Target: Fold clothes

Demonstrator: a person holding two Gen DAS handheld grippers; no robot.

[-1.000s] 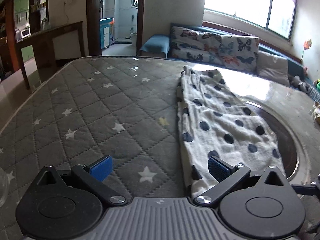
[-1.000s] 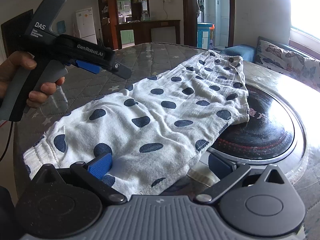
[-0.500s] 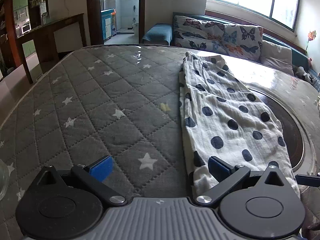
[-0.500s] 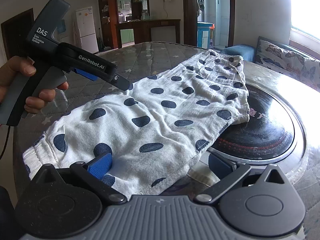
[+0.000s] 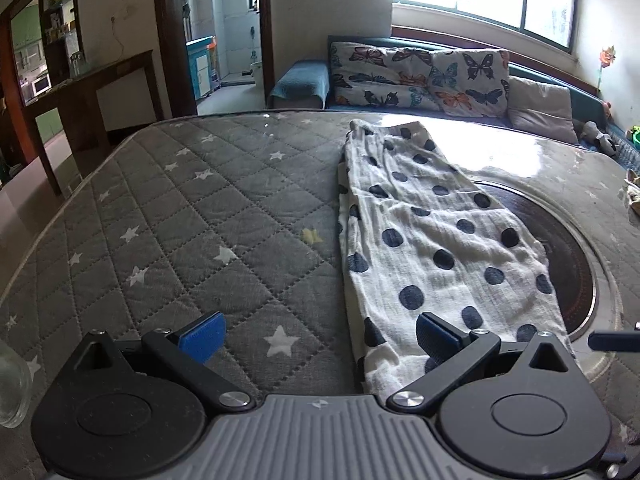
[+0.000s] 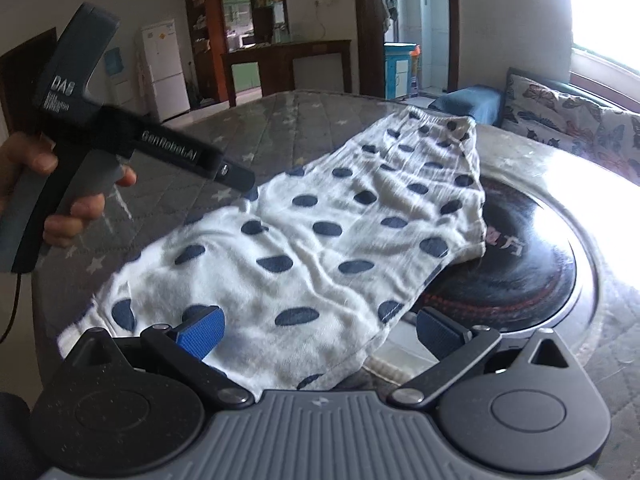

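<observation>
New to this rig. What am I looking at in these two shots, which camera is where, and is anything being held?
There is no robot arm. A person carries a hand-held gripper in each hand, and each has a fisheye camera looking forward along its two blue-padded fingers.

The left wrist view shows the left hand-held gripper, open and low over the grey quilted star-print cover. The right wrist view shows the right hand-held gripper, also open. In that view the left tool appears from the side, gripped by the person's hand.

On the cover lies a white garment with dark blue polka dots, spread out flat and partly overlapping a dark round inset plate. Neither gripper holds anything; both point at the garment's near end.
</observation>
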